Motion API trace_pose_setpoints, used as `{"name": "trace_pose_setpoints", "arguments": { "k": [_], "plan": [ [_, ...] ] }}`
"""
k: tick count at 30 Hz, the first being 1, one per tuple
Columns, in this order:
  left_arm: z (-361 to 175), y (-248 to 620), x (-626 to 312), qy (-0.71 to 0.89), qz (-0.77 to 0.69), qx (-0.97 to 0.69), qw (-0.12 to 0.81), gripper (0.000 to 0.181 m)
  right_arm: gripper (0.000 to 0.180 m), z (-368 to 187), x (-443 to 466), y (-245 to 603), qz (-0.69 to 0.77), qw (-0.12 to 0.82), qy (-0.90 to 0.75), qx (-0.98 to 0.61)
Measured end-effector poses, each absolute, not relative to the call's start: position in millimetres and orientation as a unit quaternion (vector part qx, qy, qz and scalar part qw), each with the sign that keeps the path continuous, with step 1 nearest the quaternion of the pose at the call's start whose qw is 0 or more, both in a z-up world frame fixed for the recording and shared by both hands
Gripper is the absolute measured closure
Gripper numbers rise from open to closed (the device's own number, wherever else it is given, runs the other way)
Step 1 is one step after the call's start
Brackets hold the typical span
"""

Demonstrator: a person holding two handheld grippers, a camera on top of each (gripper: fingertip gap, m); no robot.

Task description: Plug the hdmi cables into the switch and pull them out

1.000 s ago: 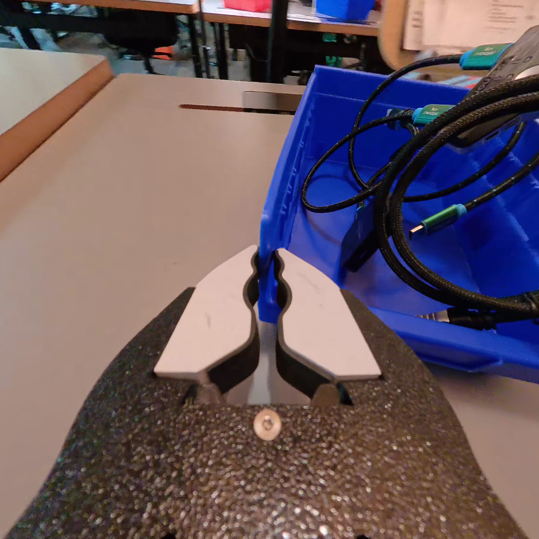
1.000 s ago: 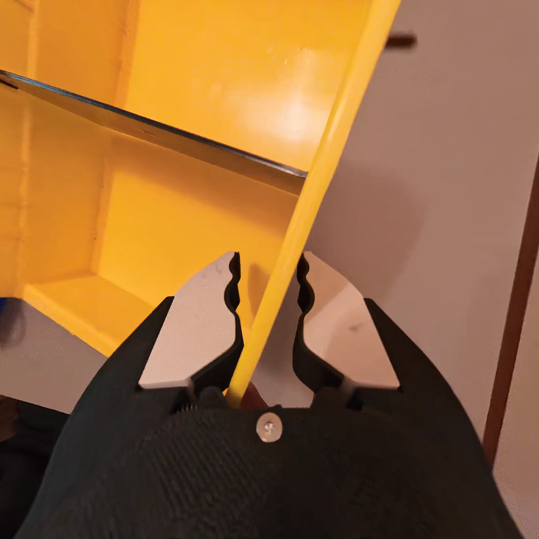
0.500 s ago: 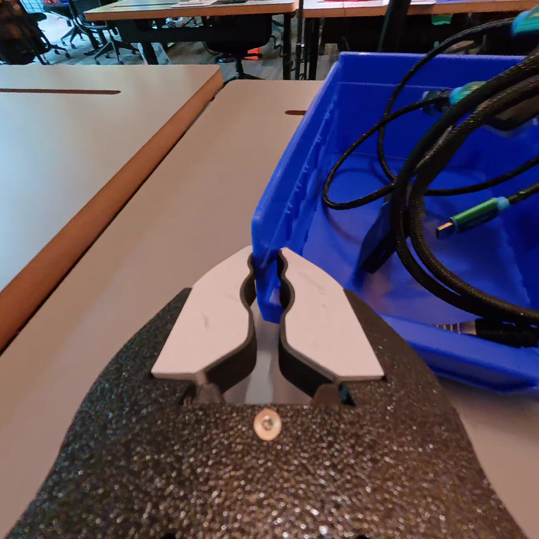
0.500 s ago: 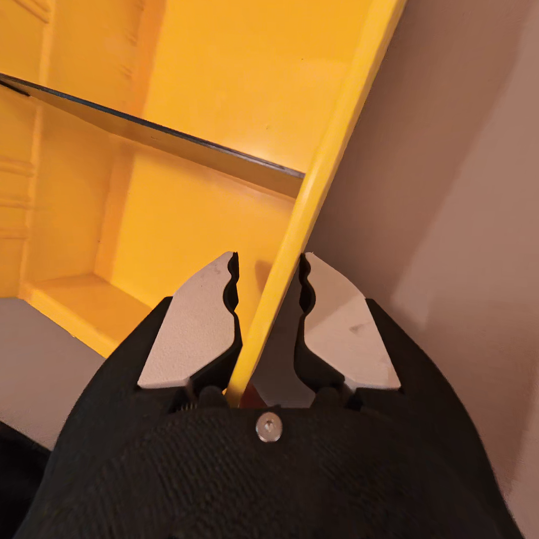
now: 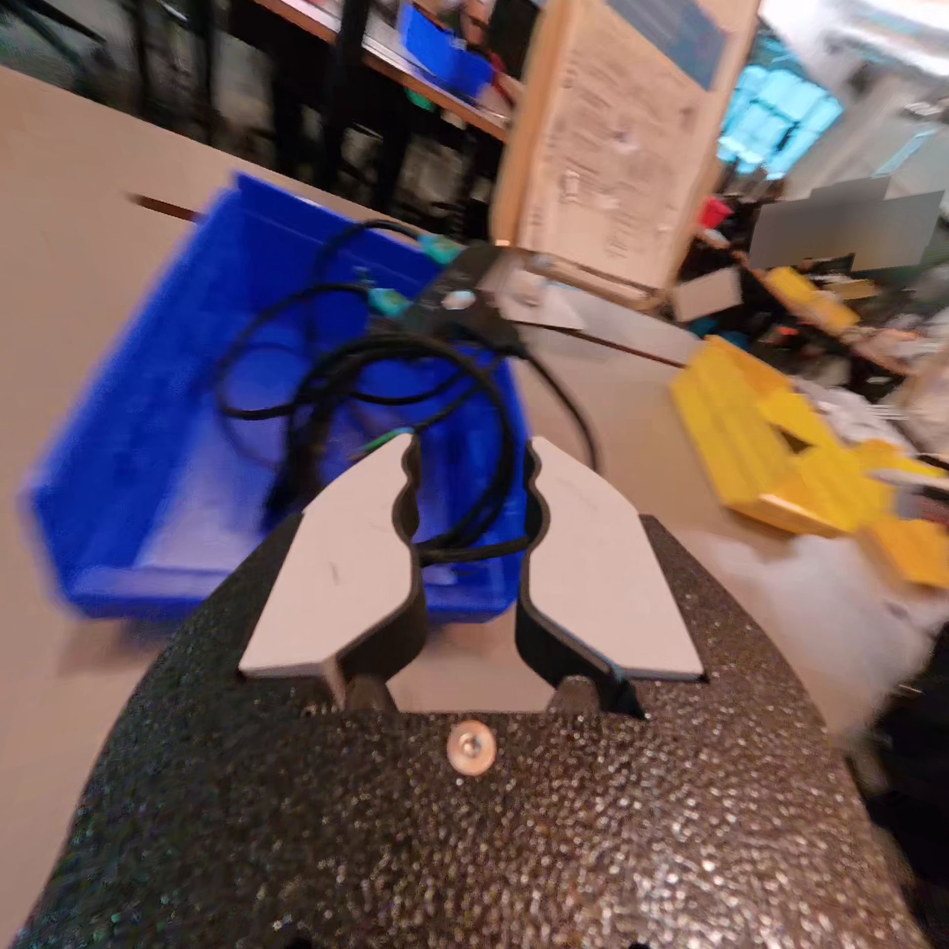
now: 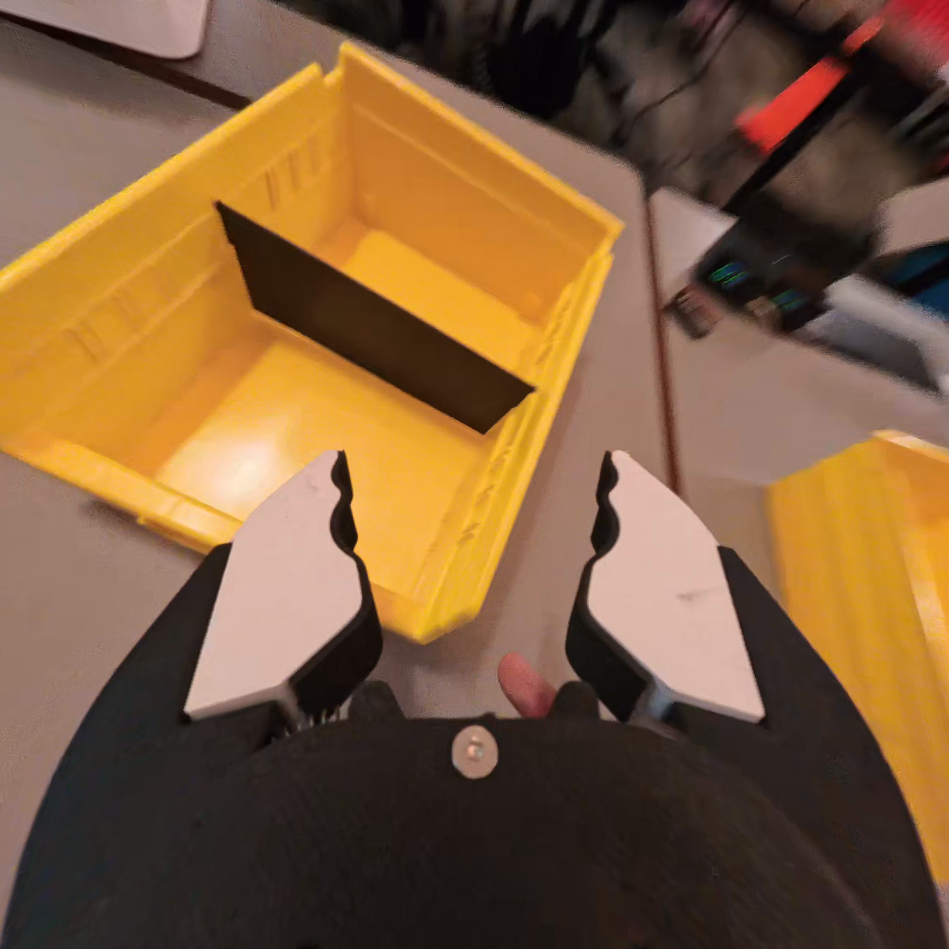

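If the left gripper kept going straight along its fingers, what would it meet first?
Probably the black braided cables looped in the blue bin: the open left gripper points over the bin's near wall at them. Blur leaves depth uncertain.

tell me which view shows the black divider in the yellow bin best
The right wrist view: it looks down into the yellow bin, showing the whole black divider. In the left wrist view, the yellow bins are blurred, and no divider is discernible.

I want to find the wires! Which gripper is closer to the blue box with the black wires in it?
Left. The left gripper hangs open just in front of the blue box, black wires showing between its fingers. The right gripper is open over the yellow box instead.
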State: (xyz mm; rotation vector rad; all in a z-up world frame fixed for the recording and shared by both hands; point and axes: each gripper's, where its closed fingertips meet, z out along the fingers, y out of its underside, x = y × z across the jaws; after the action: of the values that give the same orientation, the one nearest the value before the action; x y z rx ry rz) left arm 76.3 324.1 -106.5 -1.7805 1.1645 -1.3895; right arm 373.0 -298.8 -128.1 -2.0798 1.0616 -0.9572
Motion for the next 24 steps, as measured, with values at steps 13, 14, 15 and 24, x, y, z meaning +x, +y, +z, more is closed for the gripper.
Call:
{"name": "trace_pose_setpoints", "arguments": {
  "k": [13, 14, 15, 24],
  "plan": [
    [-106, 281, 171, 0.488, -0.390, -0.765, 0.157, 0.117, 0.099, -107, 265, -170, -0.255, 0.471, 0.229, -0.813],
    [-107, 279, 177, 0.486, -0.385, -0.772, 0.141, 0.117, 0.098, -109, 261, -164, -0.254, 0.464, 0.220, -0.819],
    [-109, 276, 181, 0.487, -0.381, -0.776, 0.121, 0.118, 0.097, -110, 256, -159, -0.256, 0.457, 0.206, -0.826],
    [-130, 278, 198, 0.422, -0.338, -0.839, 0.063, 0.146, 0.098, -103, 238, -139, -0.267, 0.461, 0.148, -0.834]
  ]
}}
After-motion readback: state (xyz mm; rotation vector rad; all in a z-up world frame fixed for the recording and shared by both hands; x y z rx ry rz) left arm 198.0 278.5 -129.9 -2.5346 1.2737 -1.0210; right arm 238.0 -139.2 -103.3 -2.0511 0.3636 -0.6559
